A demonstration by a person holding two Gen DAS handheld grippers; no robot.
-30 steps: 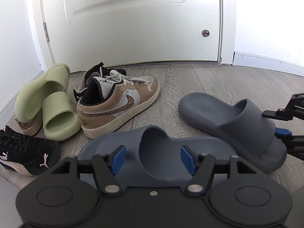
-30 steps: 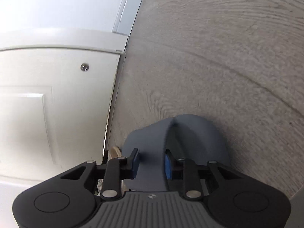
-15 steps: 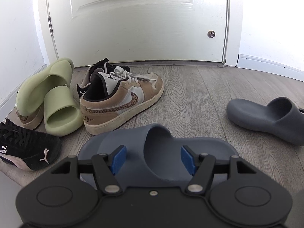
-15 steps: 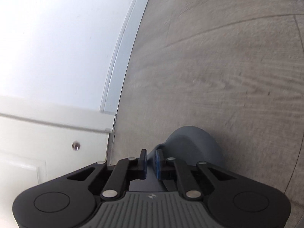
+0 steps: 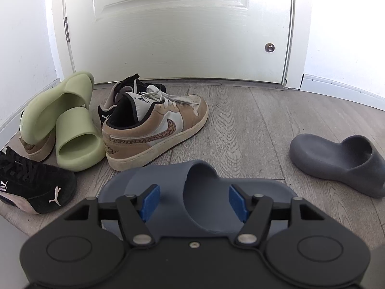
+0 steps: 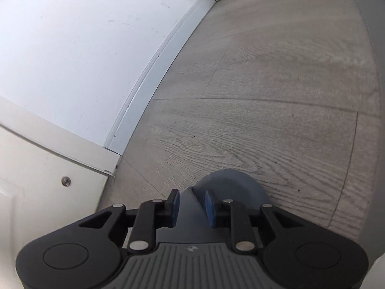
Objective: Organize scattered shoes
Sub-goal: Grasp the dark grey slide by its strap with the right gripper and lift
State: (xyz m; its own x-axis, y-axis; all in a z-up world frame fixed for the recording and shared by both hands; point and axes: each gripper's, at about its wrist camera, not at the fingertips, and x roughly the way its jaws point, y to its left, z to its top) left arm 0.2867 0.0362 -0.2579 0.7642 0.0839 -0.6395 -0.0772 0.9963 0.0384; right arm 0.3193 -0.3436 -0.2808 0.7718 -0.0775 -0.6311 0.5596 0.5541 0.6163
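Lower centre of the left wrist view: left hand-held gripper (image 5: 193,203), blue pads spread wide to either side of a blue-grey slide sandal (image 5: 168,183) on the floor, pads apparently clear of it, grasping nothing. Lower left: black suede sneaker (image 5: 36,185) with a white cat logo. Just beyond: tan and white high-top sneaker (image 5: 154,130), toe angled to the upper right, a black and white shoe (image 5: 125,89) tucked behind it. Left of those: pair of pale green slides (image 5: 72,130), one leaning on the other, against the white wall. Right edge: dark grey slide sandal (image 5: 336,159) alone on the grey wood floor (image 5: 240,120), well apart from the rest. Farthest, across the top: closed white door (image 5: 180,24). Lower centre of the right wrist view: right hand-held gripper (image 6: 191,208), jaws opening, pads either side of the grey slide's raised edge; contact hard to judge. Beyond: bare floor, then white baseboard (image 6: 154,72) in the upper left.
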